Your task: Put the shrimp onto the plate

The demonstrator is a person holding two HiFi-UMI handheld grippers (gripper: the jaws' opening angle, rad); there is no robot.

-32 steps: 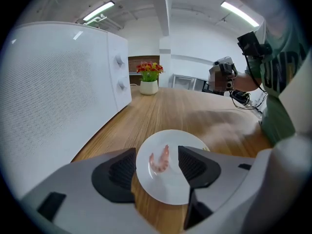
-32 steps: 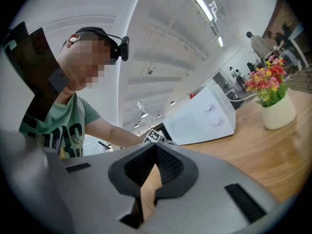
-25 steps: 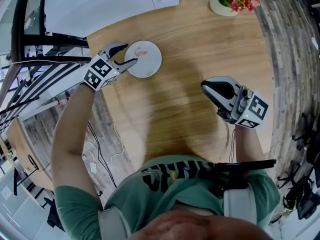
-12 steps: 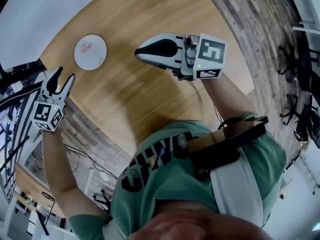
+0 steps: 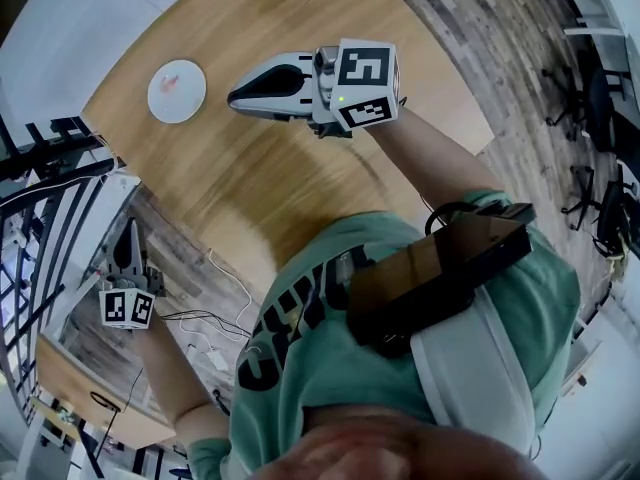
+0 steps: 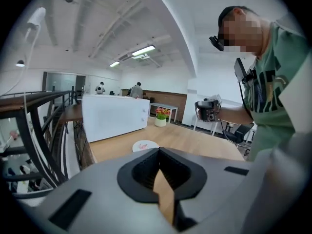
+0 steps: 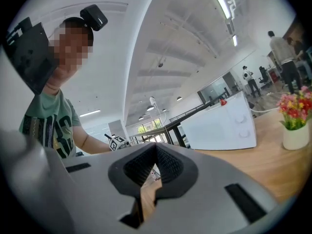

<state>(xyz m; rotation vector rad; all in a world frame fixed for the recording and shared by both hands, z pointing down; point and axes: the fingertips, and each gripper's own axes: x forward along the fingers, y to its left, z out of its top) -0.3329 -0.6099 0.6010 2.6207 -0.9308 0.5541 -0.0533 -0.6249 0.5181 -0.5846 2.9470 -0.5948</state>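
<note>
A small pink shrimp (image 5: 172,84) lies on the white plate (image 5: 180,98) near the far left edge of the wooden table (image 5: 300,188). My left gripper (image 5: 130,230) is off the table, out over the floor at the left, well back from the plate. Its jaws have just been closing and now meet with nothing between them. In the left gripper view the plate (image 6: 145,144) sits straight ahead beyond the shut left gripper (image 6: 158,152). My right gripper (image 5: 232,98) hovers above the table, just right of the plate, shut and empty.
A white box (image 6: 114,116) stands at the table's far end, with a pot of flowers (image 6: 160,118) to its right. Black railings (image 5: 40,168) and cables on the floor (image 5: 215,278) lie left of the table. Other people stand far off.
The left gripper drew back from the plate, past the table edge, and its open jaws came together. The right gripper rose and moved nearer the plate. The head view swung round.
</note>
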